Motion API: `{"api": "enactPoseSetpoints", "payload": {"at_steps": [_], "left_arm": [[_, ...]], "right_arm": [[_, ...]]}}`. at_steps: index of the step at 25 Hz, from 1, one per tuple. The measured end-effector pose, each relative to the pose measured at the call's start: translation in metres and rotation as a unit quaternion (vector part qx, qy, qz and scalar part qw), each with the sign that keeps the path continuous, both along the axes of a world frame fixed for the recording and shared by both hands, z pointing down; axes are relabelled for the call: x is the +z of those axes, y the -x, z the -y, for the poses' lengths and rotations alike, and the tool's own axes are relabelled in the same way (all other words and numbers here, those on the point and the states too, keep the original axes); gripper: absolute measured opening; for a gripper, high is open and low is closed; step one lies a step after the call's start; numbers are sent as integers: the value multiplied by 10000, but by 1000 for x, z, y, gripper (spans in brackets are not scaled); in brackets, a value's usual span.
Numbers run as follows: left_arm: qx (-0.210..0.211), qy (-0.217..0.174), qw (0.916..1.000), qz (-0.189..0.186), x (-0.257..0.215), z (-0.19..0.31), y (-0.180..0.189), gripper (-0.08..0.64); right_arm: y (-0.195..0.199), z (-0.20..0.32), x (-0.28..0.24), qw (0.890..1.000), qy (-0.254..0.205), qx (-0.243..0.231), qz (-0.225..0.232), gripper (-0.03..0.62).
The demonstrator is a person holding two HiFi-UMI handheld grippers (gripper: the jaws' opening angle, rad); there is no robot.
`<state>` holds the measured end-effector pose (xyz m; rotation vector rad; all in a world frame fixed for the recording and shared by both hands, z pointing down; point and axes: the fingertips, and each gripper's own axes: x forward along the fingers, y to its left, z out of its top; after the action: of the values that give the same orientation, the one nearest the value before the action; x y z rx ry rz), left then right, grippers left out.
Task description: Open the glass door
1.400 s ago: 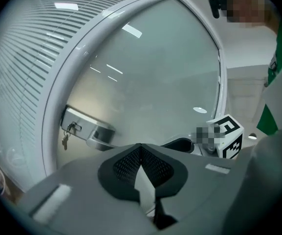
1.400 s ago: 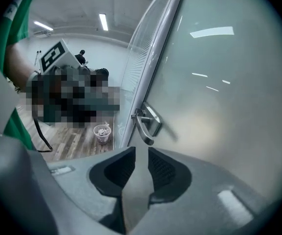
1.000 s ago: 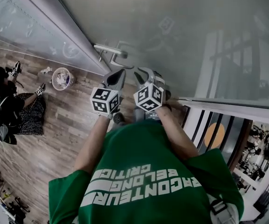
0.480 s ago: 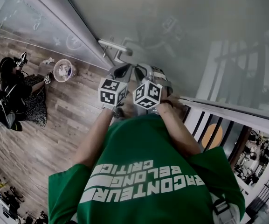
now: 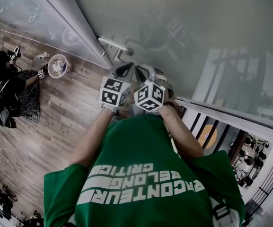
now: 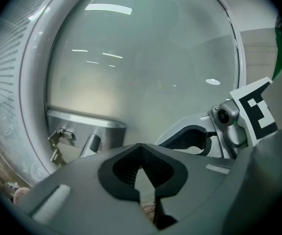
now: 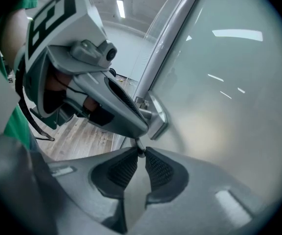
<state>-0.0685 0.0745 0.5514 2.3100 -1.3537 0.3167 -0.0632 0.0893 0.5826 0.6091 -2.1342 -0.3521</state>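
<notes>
Head view: handle (image 5: 113,44) (metal) ahead

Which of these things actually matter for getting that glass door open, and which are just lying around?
For the job:
glass door
door handle
left tongs
right tongs

Just lying about:
bowl on the wooden floor
seated person
railing

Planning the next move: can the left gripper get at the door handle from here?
Probably yes. The left gripper sits just short of the door handle with nothing between them; the right gripper is beside it, not across the way. Left jaws are together and would need opening first.
</notes>
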Motion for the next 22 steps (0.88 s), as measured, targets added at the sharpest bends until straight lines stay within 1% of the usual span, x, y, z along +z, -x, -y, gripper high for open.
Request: {"api": "enactPoseSetpoints", "payload": {"at_steps": [5, 9, 13, 16, 20, 22], "left_arm": [[8, 30, 10000, 7, 2, 3, 7, 15], [20, 11, 10000, -12, 2, 3, 7, 15], [37, 76, 10000, -14, 7, 3, 6, 15], [2, 81, 9999, -137, 8, 2, 8, 15], [-47, 167, 9998, -41, 20, 1, 11, 15], [-22, 227, 9997, -106, 23, -1, 9, 15]], "right_arm": [[3, -1, 2, 9999, -7, -21, -119, 40], [1, 0, 3, 9999, 8, -1, -161, 40], [2, 1, 10, 9997, 70, 34, -221, 40], [2, 1, 16, 9997, 164, 28, -197, 40], [4, 4, 27, 9995, 253, 19, -182, 40], [4, 6, 30, 9995, 266, 44, -146, 43]]}}
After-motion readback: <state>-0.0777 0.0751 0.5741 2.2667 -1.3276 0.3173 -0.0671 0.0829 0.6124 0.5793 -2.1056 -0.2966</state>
